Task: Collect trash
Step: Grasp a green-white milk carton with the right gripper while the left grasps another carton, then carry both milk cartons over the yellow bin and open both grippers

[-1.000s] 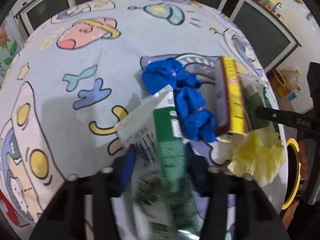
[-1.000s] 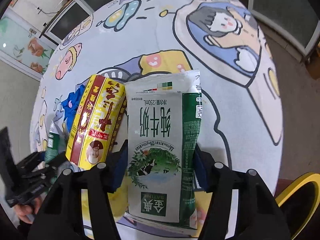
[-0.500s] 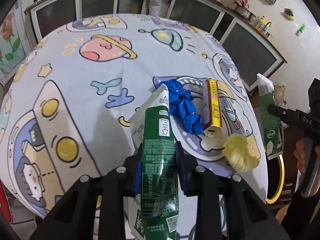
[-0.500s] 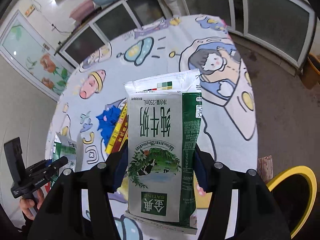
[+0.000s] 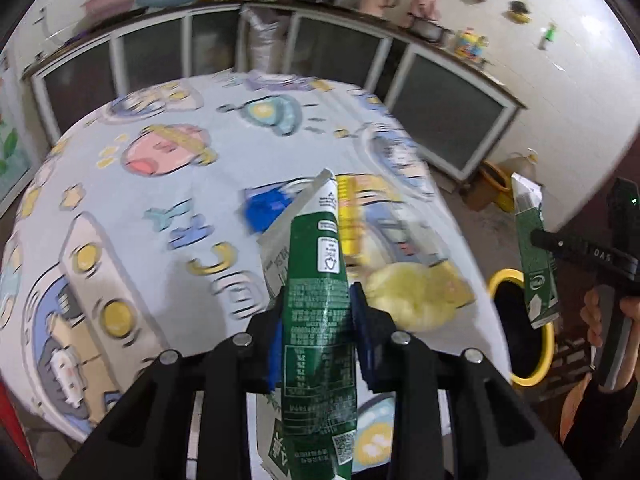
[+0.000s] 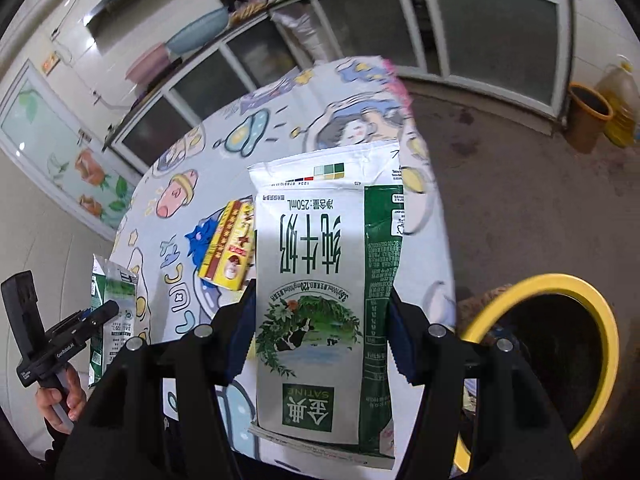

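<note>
Now two milk cartons — left tongs (image 5: 316, 320) and right tongs (image 6: 320, 320) clamp one each.

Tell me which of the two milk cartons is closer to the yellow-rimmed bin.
The right gripper's milk carton, held flat-faced beside the yellow-rimmed bin. The left gripper's milk carton is held edge-on over the table, farther from the bin.

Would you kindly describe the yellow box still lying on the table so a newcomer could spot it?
On the cartoon-print tablecloth, look near the edge closest to the yellow-rimmed bin. The long yellow-and-red box lies flat beside a blue crumpled wad; it alone has printed red lettering.
</note>
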`<state>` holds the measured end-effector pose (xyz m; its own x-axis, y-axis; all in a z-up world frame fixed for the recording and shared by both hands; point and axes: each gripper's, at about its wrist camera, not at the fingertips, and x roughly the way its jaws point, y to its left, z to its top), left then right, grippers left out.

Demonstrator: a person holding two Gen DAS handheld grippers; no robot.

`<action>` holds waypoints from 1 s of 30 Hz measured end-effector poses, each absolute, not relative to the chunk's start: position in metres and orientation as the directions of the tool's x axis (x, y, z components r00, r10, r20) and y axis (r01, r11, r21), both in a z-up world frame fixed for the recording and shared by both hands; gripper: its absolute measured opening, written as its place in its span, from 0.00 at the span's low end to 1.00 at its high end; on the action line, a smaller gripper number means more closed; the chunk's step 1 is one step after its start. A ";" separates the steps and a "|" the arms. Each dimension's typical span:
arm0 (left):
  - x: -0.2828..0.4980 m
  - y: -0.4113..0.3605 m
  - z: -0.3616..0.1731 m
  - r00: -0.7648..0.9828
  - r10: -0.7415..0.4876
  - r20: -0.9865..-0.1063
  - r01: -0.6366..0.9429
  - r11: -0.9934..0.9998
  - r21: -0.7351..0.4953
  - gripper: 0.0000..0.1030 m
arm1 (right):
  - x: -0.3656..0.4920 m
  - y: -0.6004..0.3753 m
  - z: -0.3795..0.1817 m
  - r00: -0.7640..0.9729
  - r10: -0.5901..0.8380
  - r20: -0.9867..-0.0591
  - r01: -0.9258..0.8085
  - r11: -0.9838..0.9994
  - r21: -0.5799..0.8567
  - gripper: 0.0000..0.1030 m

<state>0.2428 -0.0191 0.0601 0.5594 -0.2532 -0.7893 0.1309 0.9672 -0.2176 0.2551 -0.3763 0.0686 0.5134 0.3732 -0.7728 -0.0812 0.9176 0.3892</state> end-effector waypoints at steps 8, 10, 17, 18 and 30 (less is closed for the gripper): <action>0.245 -0.112 0.073 0.549 -0.382 -0.744 0.325 0.917 -0.231 0.27 | 0.195 -0.461 0.076 0.608 0.273 -0.746 0.055 0.923 0.382 0.54; 0.245 -0.138 0.074 0.539 -0.404 -0.739 0.365 0.903 -0.227 0.27 | 0.180 -0.483 0.071 0.620 0.250 -0.744 0.096 0.917 0.387 0.54; 0.241 -0.239 0.066 0.450 -0.495 -0.743 0.504 0.828 -0.245 0.27 | 0.138 -0.541 0.049 0.631 0.187 -0.753 0.211 0.892 0.399 0.54; 0.239 -0.250 0.064 0.439 -0.505 -0.743 0.519 0.818 -0.249 0.27 | 0.133 -0.548 0.044 0.630 0.176 -0.757 0.227 0.890 0.395 0.54; 0.236 -0.361 0.037 0.335 -0.563 -0.756 0.646 0.721 -0.251 0.27 | 0.103 -0.590 -0.006 0.596 0.157 -0.787 0.325 0.849 0.416 0.54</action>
